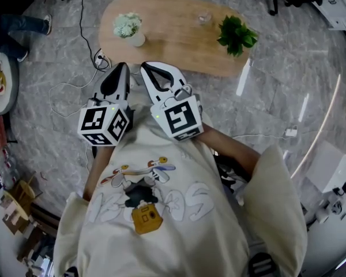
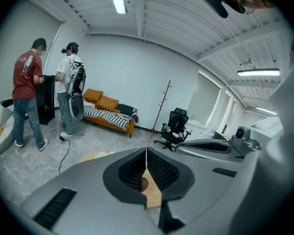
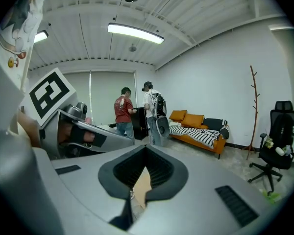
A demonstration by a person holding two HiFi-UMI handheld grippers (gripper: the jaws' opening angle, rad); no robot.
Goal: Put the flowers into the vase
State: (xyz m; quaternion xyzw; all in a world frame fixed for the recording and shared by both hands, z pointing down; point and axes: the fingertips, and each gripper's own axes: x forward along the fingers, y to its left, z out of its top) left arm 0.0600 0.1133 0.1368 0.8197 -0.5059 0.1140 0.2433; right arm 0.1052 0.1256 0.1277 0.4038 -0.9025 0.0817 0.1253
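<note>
Left gripper (image 1: 121,69) and right gripper (image 1: 147,70) are both closed and empty, held short of the tabletop (image 1: 173,48), where white flowers (image 1: 127,23) stand in a white vase (image 1: 137,39) at its left end; any further contact should spare the blooms.

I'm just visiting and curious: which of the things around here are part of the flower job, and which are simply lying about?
Job: white flowers, green leafy bunch, clear glass vessel (probably the vase), wooden table, left hand-held gripper, right hand-held gripper, both shut.

Lying about: floor cables, office chair, orange sofa, coat stand.
</note>
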